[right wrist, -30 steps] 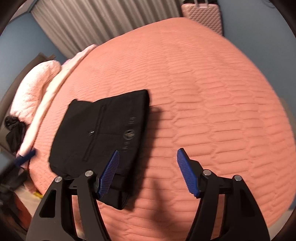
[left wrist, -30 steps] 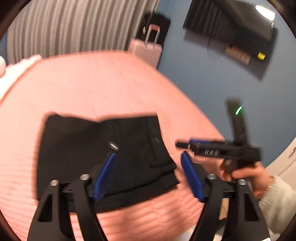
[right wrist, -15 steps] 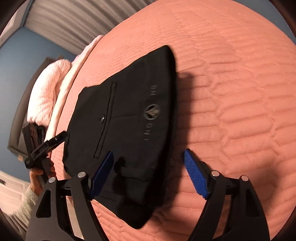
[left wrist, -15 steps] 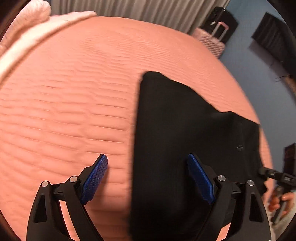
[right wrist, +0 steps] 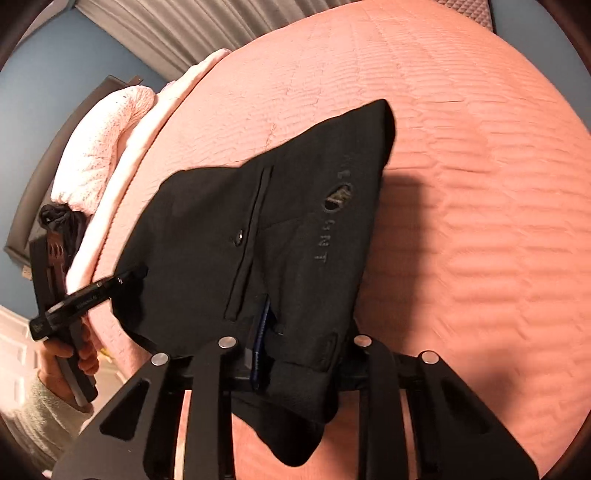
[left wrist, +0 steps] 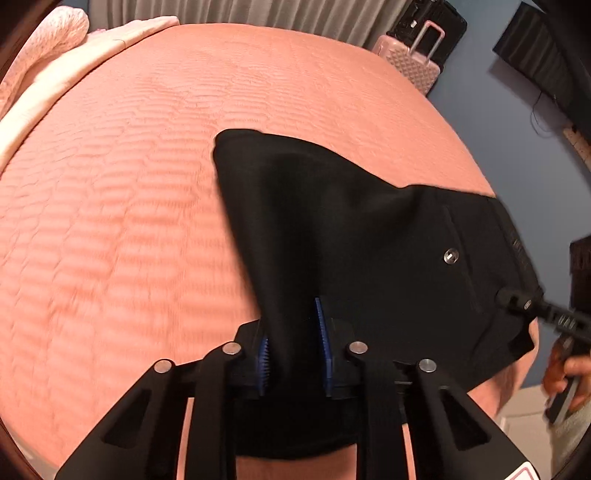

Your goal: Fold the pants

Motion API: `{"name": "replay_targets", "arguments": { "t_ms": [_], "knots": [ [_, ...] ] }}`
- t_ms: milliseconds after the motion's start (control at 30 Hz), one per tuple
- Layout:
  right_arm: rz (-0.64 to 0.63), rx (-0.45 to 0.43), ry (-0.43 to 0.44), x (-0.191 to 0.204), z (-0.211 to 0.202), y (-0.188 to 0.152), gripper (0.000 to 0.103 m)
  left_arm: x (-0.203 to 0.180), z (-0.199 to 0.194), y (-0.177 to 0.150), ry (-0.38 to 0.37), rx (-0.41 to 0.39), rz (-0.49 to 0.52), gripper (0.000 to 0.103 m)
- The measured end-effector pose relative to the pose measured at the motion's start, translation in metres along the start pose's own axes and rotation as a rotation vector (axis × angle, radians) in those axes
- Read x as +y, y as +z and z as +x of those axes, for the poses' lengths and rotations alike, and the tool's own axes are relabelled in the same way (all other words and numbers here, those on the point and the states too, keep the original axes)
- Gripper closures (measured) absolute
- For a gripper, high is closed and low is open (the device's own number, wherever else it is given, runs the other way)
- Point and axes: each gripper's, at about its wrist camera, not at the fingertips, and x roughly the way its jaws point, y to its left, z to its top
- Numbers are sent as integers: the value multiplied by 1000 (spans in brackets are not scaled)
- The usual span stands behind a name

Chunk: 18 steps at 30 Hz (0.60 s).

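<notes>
Folded black pants [left wrist: 351, 229] lie on a salmon quilted bed [left wrist: 110, 221], near its front edge. My left gripper [left wrist: 291, 343] is closing its jaws on the pants' near edge. Fabric is pinched between the blue pads [left wrist: 322, 332] and rises from the bed into them. In the right wrist view the pants [right wrist: 221, 221] show a pocket slit, a snap and grey lettering. My right gripper [right wrist: 301, 347] is closing on the waistband corner, which hides one pad. Each view shows the other gripper at the pants' far side: the right gripper [left wrist: 532, 306] and the left gripper [right wrist: 92, 288].
A pink suitcase [left wrist: 413, 62] stands against the blue wall beyond the bed. Pale pink pillows [right wrist: 107, 155] lie along one side. Grey curtains [right wrist: 177, 33] hang behind. A person's hand [right wrist: 70, 354] in a light sleeve holds the left gripper off the bed's edge.
Both grippers went from wide open to closed on the pants. The left one came down onto the near edge, and the fabric now pulls up toward both sets of pads.
</notes>
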Motion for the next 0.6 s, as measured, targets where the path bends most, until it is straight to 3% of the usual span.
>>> {"name": "replay_targets", "arguments": {
  "t_ms": [33, 100, 167, 233, 300, 333, 400, 433, 500, 533, 600],
  "knots": [
    [4, 40, -12, -10, 2, -10, 74, -2, 0, -6, 28, 8, 17, 75],
    [34, 60, -92, -29, 6, -25, 48, -8, 8, -23, 125, 17, 45, 68],
    [125, -26, -89, -38, -19, -31, 47, -13, -6, -22, 190, -25, 37, 69],
    [86, -164, -228, -22, -49, -28, 47, -24, -37, -8, 288, -128, 80, 69],
    [-32, -256, -224, 14, -66, -11, 59, -43, -65, 16, 312, -235, 151, 63],
    [-53, -267, -196, 25, -65, -4, 59, -50, -68, 30, 280, -246, 172, 49],
    [-108, -248, -52, 57, -43, 19, 72, -64, -53, 56, 193, -242, 202, 41],
    [-121, -218, 21, 71, -18, 33, 73, -69, -25, 70, 173, -192, 219, 41],
    [-116, -152, 71, 81, 23, 49, 86, -71, 36, 83, 204, -78, 221, 44],
    [-110, -103, 77, 80, 46, 55, 86, -62, 52, 84, 233, -43, 207, 49],
    [-99, -67, -59, 58, 80, 65, 91, -43, 85, 86, 285, 2, 197, 48]
  ]
}}
